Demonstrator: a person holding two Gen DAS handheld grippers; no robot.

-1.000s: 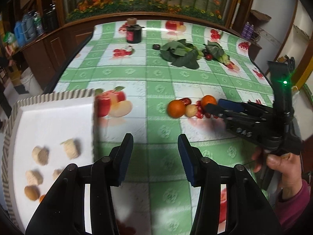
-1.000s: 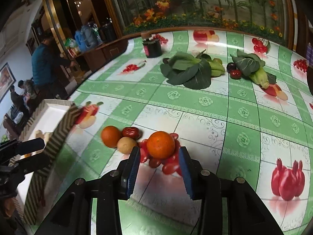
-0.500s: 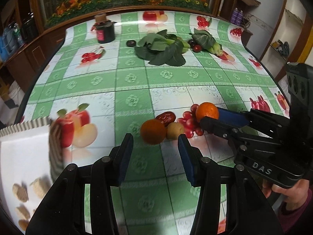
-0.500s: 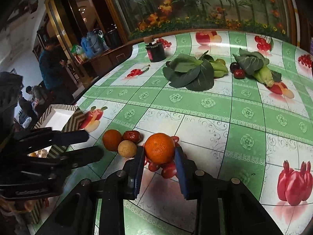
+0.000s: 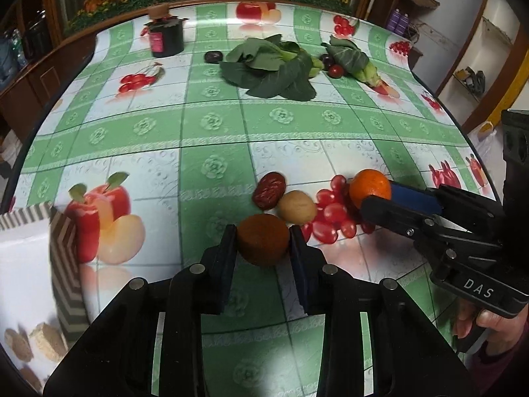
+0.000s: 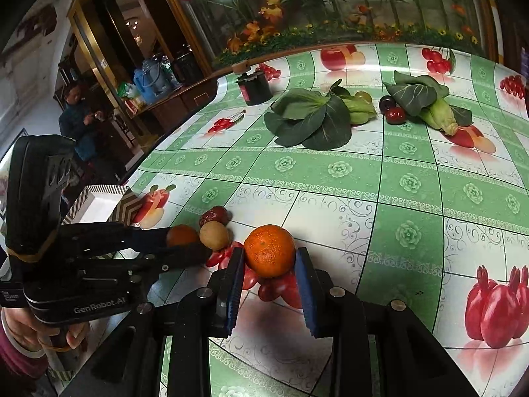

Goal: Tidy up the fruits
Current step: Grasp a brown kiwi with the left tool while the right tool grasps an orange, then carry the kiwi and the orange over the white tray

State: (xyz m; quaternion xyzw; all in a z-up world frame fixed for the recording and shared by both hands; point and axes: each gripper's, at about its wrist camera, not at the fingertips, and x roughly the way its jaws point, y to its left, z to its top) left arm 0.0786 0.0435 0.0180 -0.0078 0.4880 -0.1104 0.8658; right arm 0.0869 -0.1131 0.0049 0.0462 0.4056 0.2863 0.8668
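Observation:
My left gripper (image 5: 263,241) is shut on a dull orange fruit (image 5: 263,241) at table level; it also shows in the right wrist view (image 6: 181,235). My right gripper (image 6: 269,266) is shut on a bright orange (image 6: 269,250), which also shows in the left wrist view (image 5: 370,187). Between them lie a tan round fruit (image 5: 296,211), a red date (image 5: 269,189) and a cluster of cherry tomatoes (image 5: 332,211). A white box (image 5: 29,264) with a striped rim stands at the left and holds several tan pieces (image 5: 46,340).
Leafy greens (image 5: 274,66), a corn cob in husk (image 5: 355,61), dark plums (image 5: 332,66) and a black jar (image 5: 164,38) lie at the far side of the fruit-print tablecloth. A person (image 6: 79,119) stands beyond the table's left edge.
My left gripper swung right from the white box, moved forward and closed on the dull orange fruit. My right gripper closed on the bright orange.

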